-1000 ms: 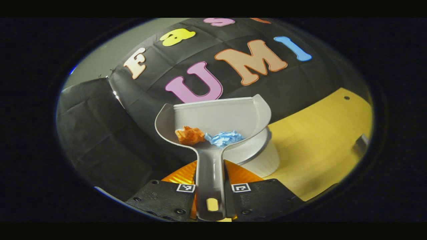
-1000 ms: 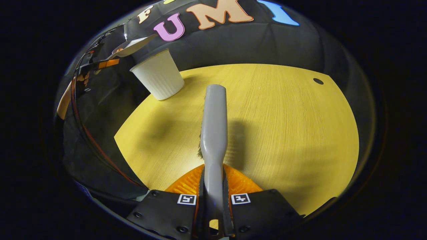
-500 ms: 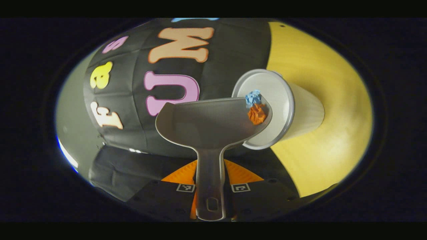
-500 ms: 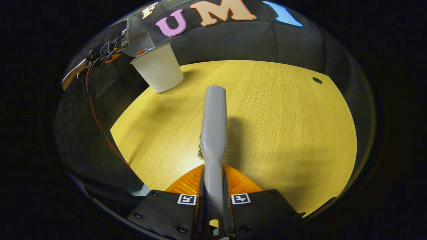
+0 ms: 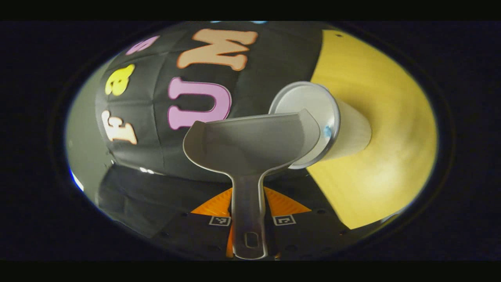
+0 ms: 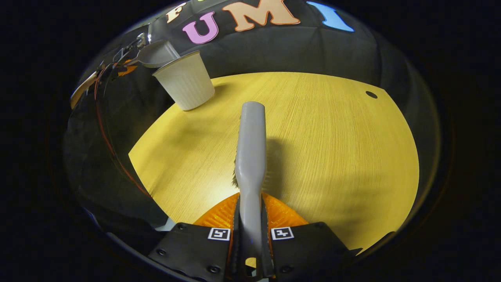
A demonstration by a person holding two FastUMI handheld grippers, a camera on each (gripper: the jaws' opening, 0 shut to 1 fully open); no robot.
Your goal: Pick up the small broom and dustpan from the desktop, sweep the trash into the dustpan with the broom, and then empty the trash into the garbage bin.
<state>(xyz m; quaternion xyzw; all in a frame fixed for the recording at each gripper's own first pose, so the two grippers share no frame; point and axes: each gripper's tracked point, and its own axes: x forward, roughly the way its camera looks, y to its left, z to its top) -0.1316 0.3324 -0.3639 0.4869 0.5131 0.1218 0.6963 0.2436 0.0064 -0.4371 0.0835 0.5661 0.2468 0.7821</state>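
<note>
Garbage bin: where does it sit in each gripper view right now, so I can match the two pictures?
Left gripper view: the garbage bin is right of centre, its open mouth facing the camera, just behind the dustpan and its tilted right edge.
Right gripper view: the bin stands upper left on the table, the dustpan tipped over its rim.
Shared landmark: the dustpan at the bin's rim.

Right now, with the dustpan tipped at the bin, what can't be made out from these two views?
- Bin bottom, left gripper view: the dustpan covers part of the mouth; a blue scrap peeks past its edge, the other trash can't be seen.
- Broom bristles, right gripper view: mostly hidden under the handle.
- Left gripper fingers: dark, hard to make out.
- Left gripper in the right gripper view: small, at the blurred rim.
</note>
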